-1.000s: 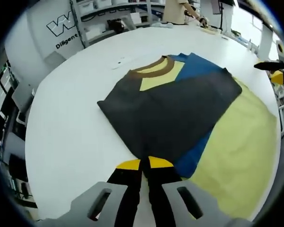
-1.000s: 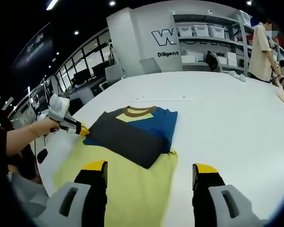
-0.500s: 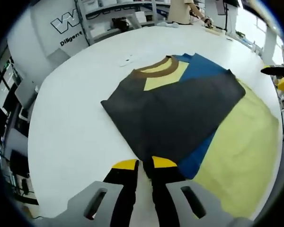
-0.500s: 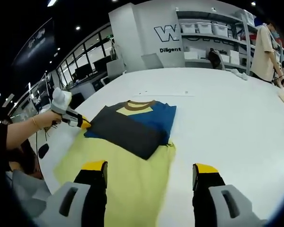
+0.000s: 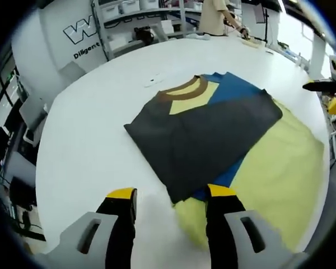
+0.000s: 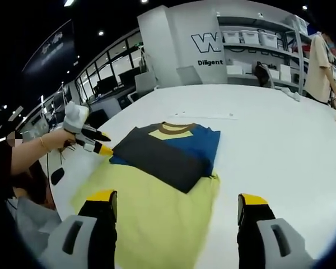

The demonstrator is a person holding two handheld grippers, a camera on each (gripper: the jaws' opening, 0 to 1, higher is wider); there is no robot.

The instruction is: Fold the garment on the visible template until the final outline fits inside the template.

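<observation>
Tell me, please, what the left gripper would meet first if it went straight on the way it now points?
Most likely the dark grey folded panel of the garment: its near corner lies just ahead between the open jaws of the left gripper. Depth is hard to judge, so it might touch the white table first.

Left gripper [image 5: 171, 196], left gripper view: jaws spread wide apart, yellow-tipped, rising from the lower edge, nothing between them. In the right gripper view the same gripper [image 6: 102, 144] extends from the person's hand [image 6: 56, 137], forearm bare. Right gripper [image 6: 178, 200]: jaws fully parted, holding nothing, held level and raised.
</observation>
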